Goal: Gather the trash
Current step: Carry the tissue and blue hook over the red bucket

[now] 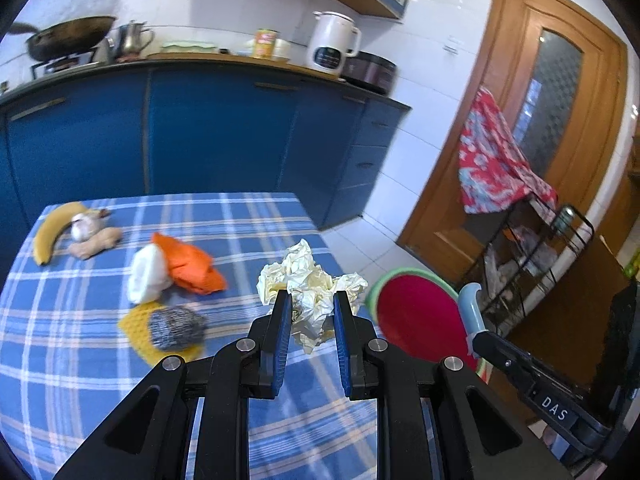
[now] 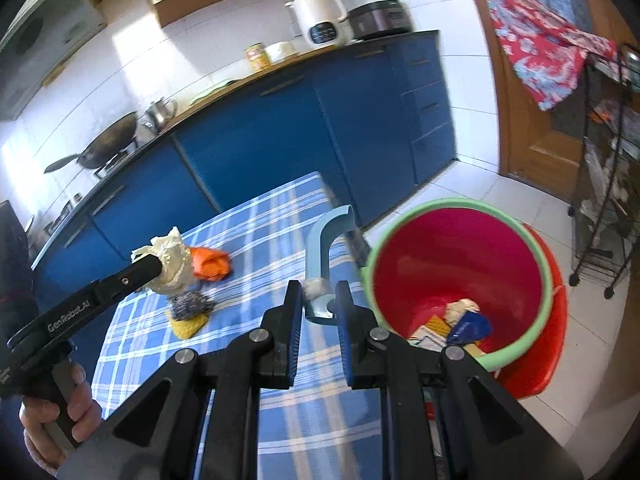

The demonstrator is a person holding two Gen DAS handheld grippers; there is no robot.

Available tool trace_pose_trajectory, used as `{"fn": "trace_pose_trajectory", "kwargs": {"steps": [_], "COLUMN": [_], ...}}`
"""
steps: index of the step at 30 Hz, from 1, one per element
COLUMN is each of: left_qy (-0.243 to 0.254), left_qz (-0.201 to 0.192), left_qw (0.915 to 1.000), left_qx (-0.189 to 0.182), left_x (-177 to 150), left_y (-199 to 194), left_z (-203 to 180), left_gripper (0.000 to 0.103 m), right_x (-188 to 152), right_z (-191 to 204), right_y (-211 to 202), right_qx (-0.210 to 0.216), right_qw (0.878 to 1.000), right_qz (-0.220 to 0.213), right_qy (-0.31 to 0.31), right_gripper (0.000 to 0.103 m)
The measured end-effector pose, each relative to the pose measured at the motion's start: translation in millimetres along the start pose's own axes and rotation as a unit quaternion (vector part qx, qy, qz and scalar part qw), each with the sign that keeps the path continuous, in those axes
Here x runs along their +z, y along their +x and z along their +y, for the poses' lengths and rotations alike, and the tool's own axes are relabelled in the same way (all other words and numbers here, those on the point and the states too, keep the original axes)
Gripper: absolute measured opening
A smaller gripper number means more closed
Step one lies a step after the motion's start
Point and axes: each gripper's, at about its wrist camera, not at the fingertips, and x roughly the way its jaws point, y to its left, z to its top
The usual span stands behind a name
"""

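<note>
Jaws of the left gripper [image 1: 308,300] stand part open around the crumpled paper [image 1: 308,280]; whether the pads press it I cannot tell. Jaws of the right gripper [image 2: 318,300] grip the pale blue handle [image 2: 326,248] of the bin [image 2: 460,208], which hangs just right of both grippers, mouth tilted towards them. Judging by this, the paper must travel rightward over the green rim. Bin contents are blurred; its base is cut off.

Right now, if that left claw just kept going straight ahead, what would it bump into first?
The crumpled paper ball: the left gripper already has its open fingers on either side of it. Whether they touch it yet is unclear.
</note>
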Motion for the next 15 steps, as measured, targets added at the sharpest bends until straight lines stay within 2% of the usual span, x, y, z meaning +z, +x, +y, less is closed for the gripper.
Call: {"fn": "trace_pose_trajectory", "kwargs": {"steps": [11,15], "left_qy": [0.041,0.053], "left_qz": [0.033,0.058], "left_qw": [0.9979,0.9953], "left_qx": [-0.038,-0.056], "left_x": [1.6,-2.6], "left_y": [43.2,62.1], "left_z": [-52.4,-70.9], "left_gripper": [0.021,0.021], "right_x": [1.8,-1.0], "right_z": [-59.2,-79.0], "right_y": [5.2,16.0], "right_qx": [-0.038,-0.052], "right_qw": [0.998,0.997], "right_qz": [0.005,0.019], "right_qy": [0.043,0.058], "right_gripper": [0.019,0.019]}}
